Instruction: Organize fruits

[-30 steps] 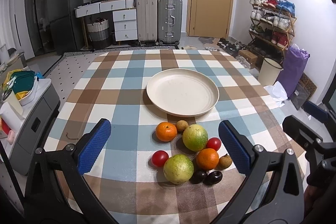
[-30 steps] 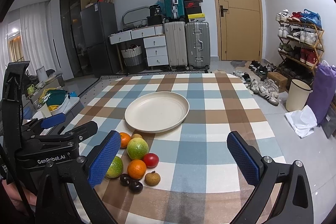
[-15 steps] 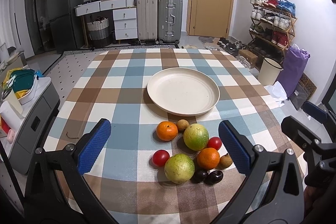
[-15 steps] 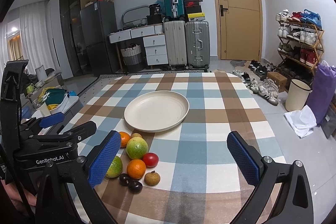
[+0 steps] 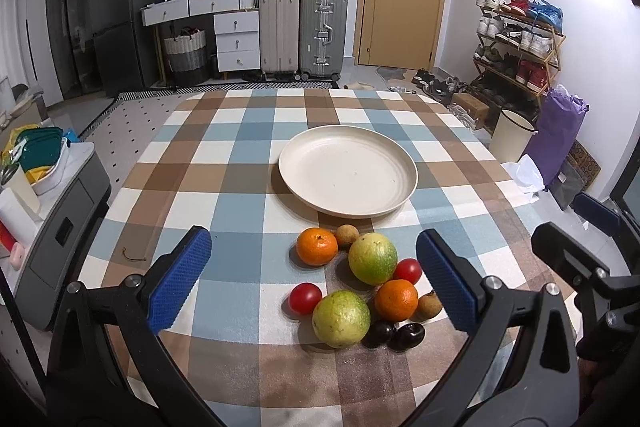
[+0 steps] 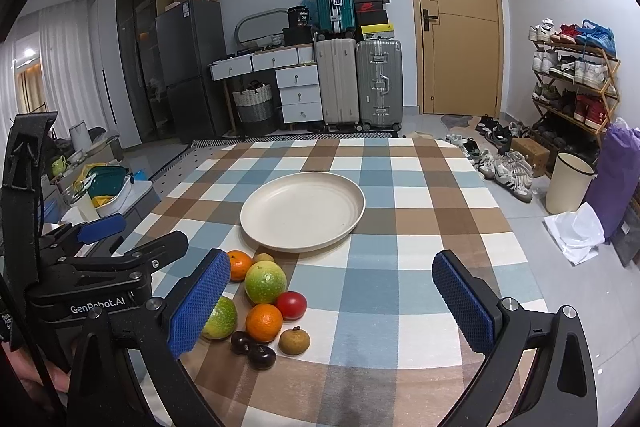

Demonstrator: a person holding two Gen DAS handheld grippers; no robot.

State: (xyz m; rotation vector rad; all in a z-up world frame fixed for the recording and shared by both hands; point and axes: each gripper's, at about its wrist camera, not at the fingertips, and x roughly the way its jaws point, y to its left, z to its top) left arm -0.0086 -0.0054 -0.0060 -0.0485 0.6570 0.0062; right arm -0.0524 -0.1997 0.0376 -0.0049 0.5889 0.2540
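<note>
**Both grippers spread above fruit cluster, plate bare**

Left gripper wide apart, nothing between the pads, hovering over the fruit cluster in the lower centre of the left wrist view. Right gripper also spread and holding nothing; fruits sit lower left in its view, near its left pad.

Cream plate at frame centre, nothing on it, just beyond the fruits; nearest orange close to its rim, not touching. Checked tablecloth open to the left and beyond the plate; right table edge near the right gripper's body at lower right of the left view.

Fruits are roundish, no clear long axis. Two green guavas, two oranges, two tomatoes, two brown longans, two dark plums packed touching.

Writing: "GenRobot.AI" on the left gripper body, lower left of the right view.
</note>
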